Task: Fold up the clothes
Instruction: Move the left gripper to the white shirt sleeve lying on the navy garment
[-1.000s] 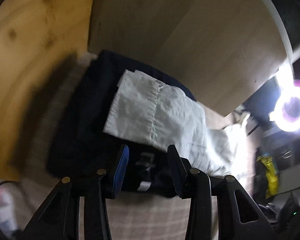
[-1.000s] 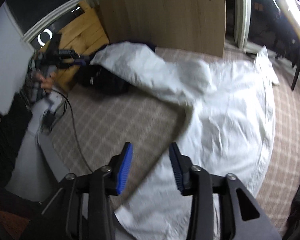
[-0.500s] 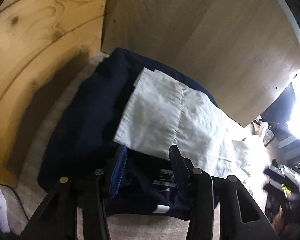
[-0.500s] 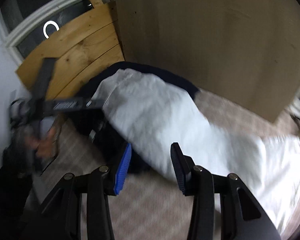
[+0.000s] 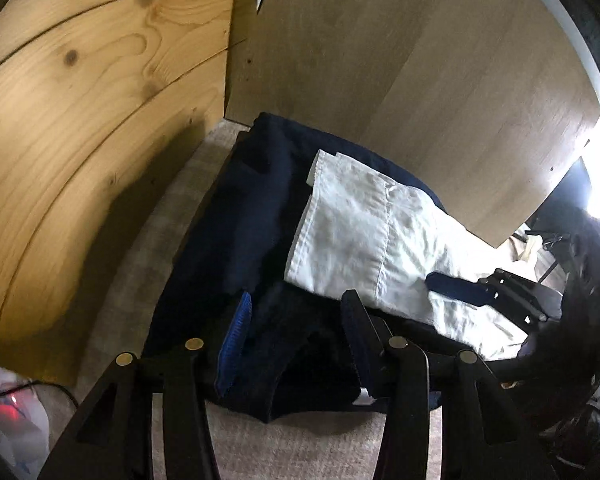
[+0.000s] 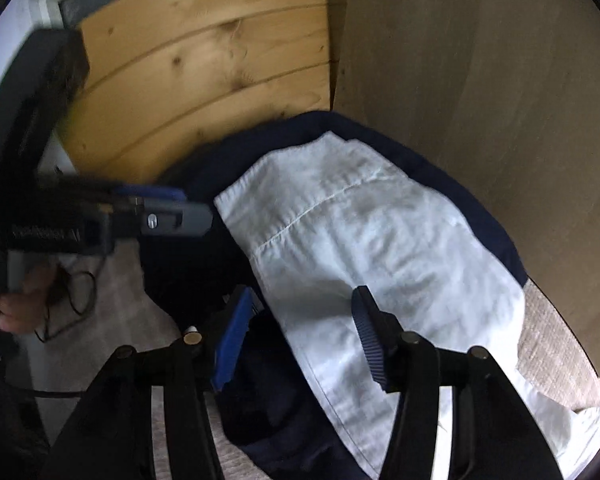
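Left tool (image 5: 296, 332) agape over navy garment (image 5: 236, 240); white shirt (image 5: 356, 236) atop.

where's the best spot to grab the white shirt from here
Probably the hemmed end edge of the white shirt, which lies flat on the navy garment. Come in low from the navy side so one finger can slide under. Both the left gripper and the right gripper are open and empty.

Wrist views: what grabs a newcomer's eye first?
The white garment lies draped over a dark navy garment on the carpet, in the corner where a knotty pine panel meets a paler board. Both grippers, left gripper and right gripper, hover open over the pile.
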Demonstrator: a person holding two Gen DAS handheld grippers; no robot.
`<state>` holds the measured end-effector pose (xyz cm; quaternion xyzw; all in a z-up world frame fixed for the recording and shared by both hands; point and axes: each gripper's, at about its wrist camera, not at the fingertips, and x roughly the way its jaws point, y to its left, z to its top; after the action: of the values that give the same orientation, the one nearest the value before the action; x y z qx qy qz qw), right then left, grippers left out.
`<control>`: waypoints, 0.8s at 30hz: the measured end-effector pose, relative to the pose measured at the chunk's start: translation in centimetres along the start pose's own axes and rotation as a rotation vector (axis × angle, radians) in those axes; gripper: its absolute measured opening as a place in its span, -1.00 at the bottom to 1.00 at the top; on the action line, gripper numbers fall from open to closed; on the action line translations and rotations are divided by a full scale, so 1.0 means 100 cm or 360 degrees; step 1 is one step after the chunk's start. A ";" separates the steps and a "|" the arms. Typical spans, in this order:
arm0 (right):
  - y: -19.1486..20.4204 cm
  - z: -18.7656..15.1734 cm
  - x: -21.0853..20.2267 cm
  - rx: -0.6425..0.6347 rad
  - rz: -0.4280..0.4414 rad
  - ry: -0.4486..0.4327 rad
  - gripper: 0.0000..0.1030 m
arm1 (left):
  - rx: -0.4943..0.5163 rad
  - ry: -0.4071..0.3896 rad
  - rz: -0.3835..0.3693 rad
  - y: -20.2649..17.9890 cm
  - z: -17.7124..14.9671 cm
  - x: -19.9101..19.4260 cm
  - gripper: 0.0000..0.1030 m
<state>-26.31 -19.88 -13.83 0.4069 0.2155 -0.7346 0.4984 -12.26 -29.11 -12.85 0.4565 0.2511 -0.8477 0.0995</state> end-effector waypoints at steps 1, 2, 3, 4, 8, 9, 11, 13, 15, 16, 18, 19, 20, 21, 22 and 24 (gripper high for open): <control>0.000 -0.002 0.001 -0.0009 0.0003 0.0003 0.00 | 0.0005 0.0005 -0.0004 -0.002 0.001 -0.004 -0.11; 0.000 -0.004 0.002 -0.0018 0.0006 0.0005 -0.03 | 0.0007 0.0009 -0.0001 -0.003 0.001 -0.003 -0.11; -0.001 -0.006 0.001 -0.0028 0.0004 -0.0005 -0.07 | 0.0016 0.0013 0.0003 -0.004 0.002 0.000 -0.11; -0.002 -0.006 0.000 -0.0026 -0.0006 -0.0004 -0.19 | 0.0027 0.0018 0.0006 -0.005 0.003 0.003 -0.11; -0.011 -0.006 -0.004 0.0035 0.0060 0.0012 -0.49 | 0.0089 0.0012 -0.0003 -0.013 0.008 0.007 -0.11; -0.014 -0.006 -0.006 0.0058 0.0119 0.0018 -0.48 | 0.0102 0.0009 -0.0004 -0.014 0.008 0.007 -0.11; -0.023 0.000 -0.017 0.0104 0.0241 -0.0004 -0.45 | 0.0128 0.0003 -0.0006 -0.017 0.009 0.008 -0.11; -0.037 0.011 -0.029 0.0105 0.0206 -0.0058 -0.29 | 0.0153 -0.0003 -0.0009 -0.019 0.010 0.008 -0.12; -0.055 0.024 -0.031 0.0076 0.0127 -0.0091 -0.28 | 0.0177 -0.0008 -0.0001 -0.021 0.010 0.008 -0.15; -0.065 0.031 -0.028 0.0059 0.0076 -0.0083 -0.28 | 0.0188 -0.0008 0.0011 -0.022 0.009 0.008 -0.15; -0.078 0.039 -0.016 0.0036 0.0023 -0.0014 -0.28 | 0.0198 -0.0006 0.0019 -0.022 0.009 0.009 -0.15; -0.083 0.041 -0.010 0.0027 0.0015 0.0018 -0.28 | 0.0203 -0.0007 0.0020 -0.022 0.009 0.009 -0.16; -0.085 0.042 -0.006 0.0014 0.0032 0.0035 -0.28 | 0.0208 -0.0009 0.0020 -0.022 0.008 0.009 -0.16; -0.084 0.041 -0.006 -0.0013 0.0045 0.0035 -0.28 | 0.0213 -0.0011 0.0020 -0.022 0.008 0.009 -0.16; -0.082 0.040 -0.005 -0.0040 0.0058 0.0034 -0.28 | 0.0216 -0.0010 0.0021 -0.023 0.009 0.009 -0.16; -0.077 0.039 -0.004 -0.0084 0.0075 0.0037 -0.28 | 0.0223 -0.0007 0.0023 -0.023 0.009 0.010 -0.16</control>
<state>-34.78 -19.33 -11.93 0.4070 0.2309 -0.7120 0.5235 -14.42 -27.57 -12.45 0.4622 0.1877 -0.8635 0.0741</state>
